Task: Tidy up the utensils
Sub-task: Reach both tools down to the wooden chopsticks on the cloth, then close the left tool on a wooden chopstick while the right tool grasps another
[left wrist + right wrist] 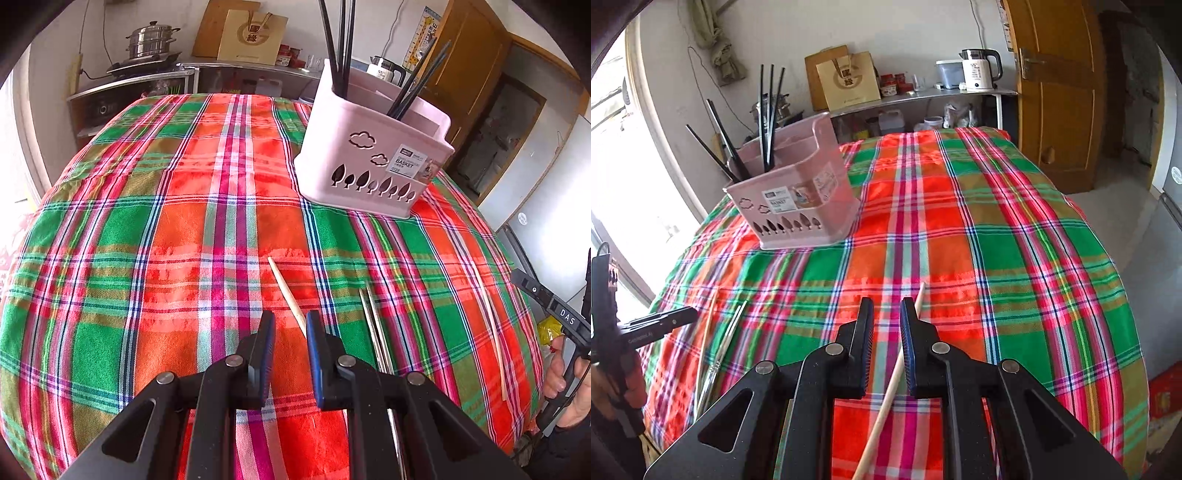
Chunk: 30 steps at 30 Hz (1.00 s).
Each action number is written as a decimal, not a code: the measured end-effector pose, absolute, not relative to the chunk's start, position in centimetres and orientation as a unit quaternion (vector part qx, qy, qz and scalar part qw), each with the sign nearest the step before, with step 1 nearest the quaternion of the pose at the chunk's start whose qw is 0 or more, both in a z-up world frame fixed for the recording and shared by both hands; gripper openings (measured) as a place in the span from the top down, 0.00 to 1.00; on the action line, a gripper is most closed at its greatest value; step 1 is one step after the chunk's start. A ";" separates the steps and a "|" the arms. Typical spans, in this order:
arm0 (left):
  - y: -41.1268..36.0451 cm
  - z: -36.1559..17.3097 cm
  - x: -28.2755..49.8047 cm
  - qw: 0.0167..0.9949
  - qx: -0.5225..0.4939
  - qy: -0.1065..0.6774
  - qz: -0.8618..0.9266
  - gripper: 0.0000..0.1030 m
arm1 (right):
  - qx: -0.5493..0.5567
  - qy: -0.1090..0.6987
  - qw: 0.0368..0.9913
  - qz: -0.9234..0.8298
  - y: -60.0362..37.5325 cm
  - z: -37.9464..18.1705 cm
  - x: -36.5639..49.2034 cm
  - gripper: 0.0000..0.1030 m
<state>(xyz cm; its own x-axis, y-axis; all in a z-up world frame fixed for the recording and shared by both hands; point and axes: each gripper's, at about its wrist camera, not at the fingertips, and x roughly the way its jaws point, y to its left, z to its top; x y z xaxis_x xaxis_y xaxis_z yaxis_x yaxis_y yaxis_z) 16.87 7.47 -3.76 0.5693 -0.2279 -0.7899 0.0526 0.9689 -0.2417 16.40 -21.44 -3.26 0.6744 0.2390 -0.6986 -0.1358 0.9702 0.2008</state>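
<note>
Left tongs (290,319) and right tongs (886,308) stand narrowly spread, pinching nothing, each angled down over a pale chopstick (286,291) on the desk (147,221), apparently for pickup. Pink basket (373,155) at one o'clock already holds dark chopsticks (341,44).

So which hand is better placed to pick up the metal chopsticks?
Probably the left: the metal chopsticks lie just beside the left gripper, while the right gripper sits farther off.
</note>
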 end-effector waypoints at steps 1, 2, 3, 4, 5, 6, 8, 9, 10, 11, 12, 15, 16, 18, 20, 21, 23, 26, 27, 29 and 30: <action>7.5 -3.9 17.2 0.880 -0.097 0.459 -0.079 0.84 | 0.065 0.396 0.911 0.099 -21.6 -3.6 16.8 0.86; 7.5 -4.0 17.5 0.879 -0.097 0.460 -0.078 0.84 | 0.063 0.401 0.909 0.096 -21.6 -4.0 17.3 0.86; 7.6 -4.1 17.9 0.878 -0.098 0.462 -0.076 0.84 | 0.060 0.406 0.907 0.092 -21.7 -4.2 17.7 0.86; 7.5 -4.3 18.2 0.877 -0.098 0.465 -0.074 0.84 | 0.057 0.409 0.906 0.090 -21.7 -4.5 18.1 0.86; 7.5 -4.4 18.5 0.876 -0.099 0.466 -0.073 0.84 | 0.054 0.412 0.905 0.088 -21.7 -4.7 18.5 0.86; 7.6 -4.5 18.7 0.875 -0.100 0.468 -0.071 0.84 | 0.053 0.415 0.904 0.086 -21.7 -4.9 18.9 0.86; 7.7 -4.7 19.1 0.874 -0.101 0.471 -0.067 0.84 | 0.050 0.422 0.901 0.084 -21.7 -5.3 19.4 0.86; 7.7 -4.8 19.3 0.874 -0.102 0.471 -0.066 0.84 | 0.047 0.425 0.900 0.084 -21.7 -5.5 19.7 0.86; 7.7 -4.8 19.5 0.874 -0.103 0.471 -0.065 0.84 | 0.045 0.427 0.899 0.084 -21.7 -5.6 19.8 0.86; 7.7 -4.9 19.7 0.874 -0.102 0.471 -0.065 0.84 | 0.043 0.429 0.898 0.084 -21.6 -5.8 20.0 0.86; 7.6 -4.9 19.8 0.874 -0.100 0.471 -0.064 0.84 | 0.042 0.431 0.897 0.085 -21.5 -5.9 20.1 0.86; 7.2 -4.8 20.1 0.875 -0.093 0.471 -0.059 0.84 | 0.037 0.436 0.895 0.085 -21.2 -6.3 20.5 0.86; 7.1 -4.8 20.3 0.875 -0.091 0.472 -0.059 0.84 | 0.036 0.437 0.894 0.086 -21.1 -6.3 20.5 0.86; 6.8 -4.9 20.6 0.876 -0.088 0.471 -0.056 0.84 | 0.034 0.440 0.893 0.086 -21.0 -6.5 20.6 0.86; 6.5 -4.9 20.9 0.877 -0.084 0.470 -0.054 0.84 | 0.032 0.443 0.892 0.083 -20.8 -6.7 20.8 0.86; 6.3 -4.9 21.0 0.878 -0.080 0.469 -0.054 0.84 | 0.031 0.443 0.892 0.082 -20.8 -6.7 20.9 0.86; 5.9 -4.9 21.2 0.880 -0.067 0.468 -0.053 0.84 | 0.029 0.443 0.892 0.081 -20.7 -6.7 21.0 0.86; 5.4 -5.0 21.4 0.881 -0.053 0.467 -0.056 0.84 | 0.027 0.446 0.891 0.077 -20.5 -6.7 21.4 0.86; 5.3 -5.0 21.5 0.881 -0.050 0.467 -0.056 0.84 | 0.024 0.448 0.890 0.077 -20.4 -6.7 21.5 0.86; 5.1 -5.0 21.6 0.881 -0.043 0.467 -0.056 0.84 | 0.017 0.451 0.889 0.076 -20.2 -6.7 21.8 0.86; 5.0 -5.0 21.6 0.881 -0.041 0.467 -0.056 0.86 | 0.013 0.452 0.889 0.075 -20.1 -6.7 21.8 0.86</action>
